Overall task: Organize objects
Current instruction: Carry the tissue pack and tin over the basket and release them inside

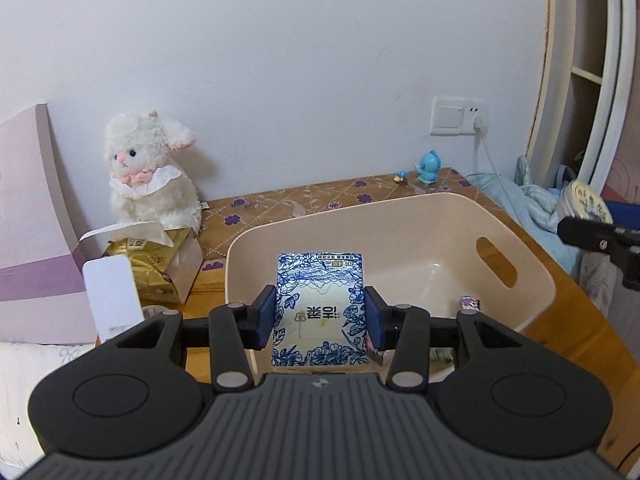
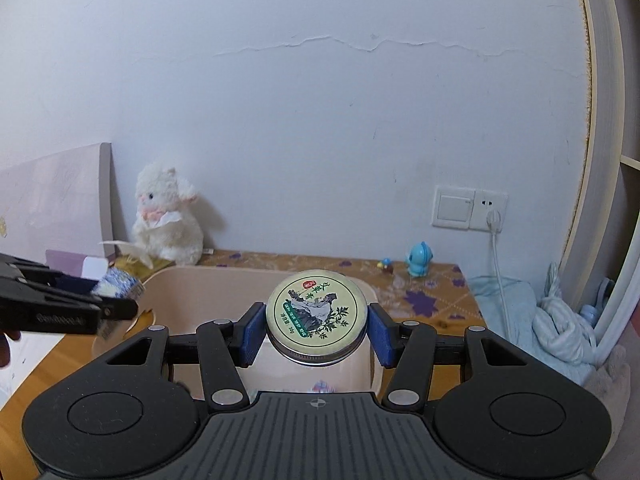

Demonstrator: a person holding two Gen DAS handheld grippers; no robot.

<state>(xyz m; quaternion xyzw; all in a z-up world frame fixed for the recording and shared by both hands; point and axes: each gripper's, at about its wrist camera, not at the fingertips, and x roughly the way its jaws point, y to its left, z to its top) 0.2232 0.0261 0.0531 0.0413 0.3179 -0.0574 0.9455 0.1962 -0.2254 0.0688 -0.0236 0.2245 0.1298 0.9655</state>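
The left gripper (image 1: 320, 316) clamps a blue-and-white floral carton (image 1: 320, 308) between its blue pads, holding it over the near rim of the cream plastic basket (image 1: 400, 216) directly ahead. A small patterned object (image 1: 470, 303) lies inside the basket, to the right of the claw. The right gripper (image 2: 316, 320) is closed on a round tin (image 2: 316, 310) with a green painted lid facing up, held above the same basket. Beyond and left of the left claw sit a white plush lamb (image 1: 152, 168) and a gold tissue pack (image 1: 160, 264); far ahead to the right stands a blue bird figurine (image 1: 428, 166).
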